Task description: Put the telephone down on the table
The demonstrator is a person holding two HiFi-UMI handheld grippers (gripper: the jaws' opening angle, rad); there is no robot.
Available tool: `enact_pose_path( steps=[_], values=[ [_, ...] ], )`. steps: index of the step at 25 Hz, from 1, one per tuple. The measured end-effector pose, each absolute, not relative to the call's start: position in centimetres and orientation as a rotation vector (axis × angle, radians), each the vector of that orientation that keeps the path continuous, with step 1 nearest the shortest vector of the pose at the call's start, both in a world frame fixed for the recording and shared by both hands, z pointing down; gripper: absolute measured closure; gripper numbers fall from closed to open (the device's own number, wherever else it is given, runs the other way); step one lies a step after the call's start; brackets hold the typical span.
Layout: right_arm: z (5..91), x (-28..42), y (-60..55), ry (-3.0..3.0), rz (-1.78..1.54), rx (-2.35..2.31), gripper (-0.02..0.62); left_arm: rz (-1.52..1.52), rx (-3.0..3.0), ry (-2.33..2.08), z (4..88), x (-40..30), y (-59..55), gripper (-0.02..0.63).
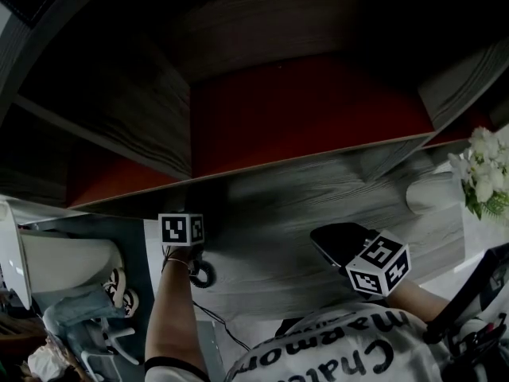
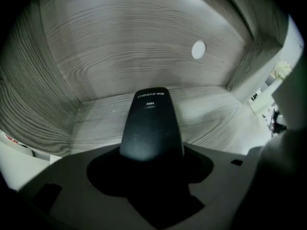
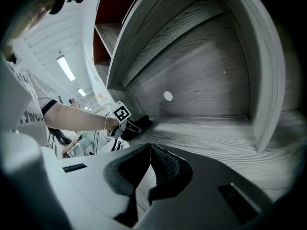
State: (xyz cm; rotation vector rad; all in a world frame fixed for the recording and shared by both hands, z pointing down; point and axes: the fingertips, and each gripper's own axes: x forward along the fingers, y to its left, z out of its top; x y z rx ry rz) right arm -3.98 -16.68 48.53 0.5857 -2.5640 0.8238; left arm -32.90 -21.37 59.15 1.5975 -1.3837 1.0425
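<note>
A black telephone handset (image 2: 151, 126) sticks out forward from my left gripper (image 2: 151, 169), whose jaws are shut on its near end. It points over the grey wood table (image 2: 211, 119) toward the back panel. In the right gripper view the same handset (image 3: 139, 124) lies low at the table's left part, beside the left gripper's marker cube (image 3: 122, 113); I cannot tell whether it touches the wood. My right gripper (image 3: 149, 150) hovers over the table to the right, fingertips together, nothing between them. The head view shows the left cube (image 1: 181, 229) and the right gripper (image 1: 340, 242).
Shelves with red back panels (image 1: 302, 110) hang above the table. A round white hole (image 2: 198, 49) sits in the back panel. An upright wood divider (image 3: 261, 80) bounds the right side. White flowers (image 1: 485, 173) stand far right. A white chair (image 1: 67, 261) is left of the table.
</note>
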Motion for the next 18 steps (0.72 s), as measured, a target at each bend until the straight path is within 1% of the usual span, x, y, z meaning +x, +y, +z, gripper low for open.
enact_pose_path(
  steps=[6, 9, 10, 13, 15, 18],
  values=[
    [48.4, -4.3, -16.6, -2.558, 0.825, 0.561, 0.583, 1.037, 1.604, -1.389, 59.2, -33.1, -21.4, 0.330],
    [48.1, -4.6, -16.7, -2.562, 0.813, 0.549, 0.583, 1.020, 1.559, -1.448, 59.2, -34.3, -21.3, 0.246],
    [48.1, -4.6, -16.7, -2.562, 0.810, 0.545, 0.583, 1.017, 1.547, -1.467, 59.2, -34.5, -21.3, 0.234],
    [47.9, -4.8, -16.4, -2.560, 0.805, 0.535, 0.583, 1.038, 1.548, -1.513, 59.0, -34.7, -21.2, 0.220],
    [47.9, -4.9, -16.1, -2.556, 0.801, 0.527, 0.583, 1.041, 1.550, -1.541, 58.8, -35.0, -21.2, 0.192],
    [48.0, -4.9, -15.9, -2.550, 0.798, 0.516, 0.583, 1.047, 1.546, -1.577, 58.5, -35.1, -21.2, 0.187]
  ],
)
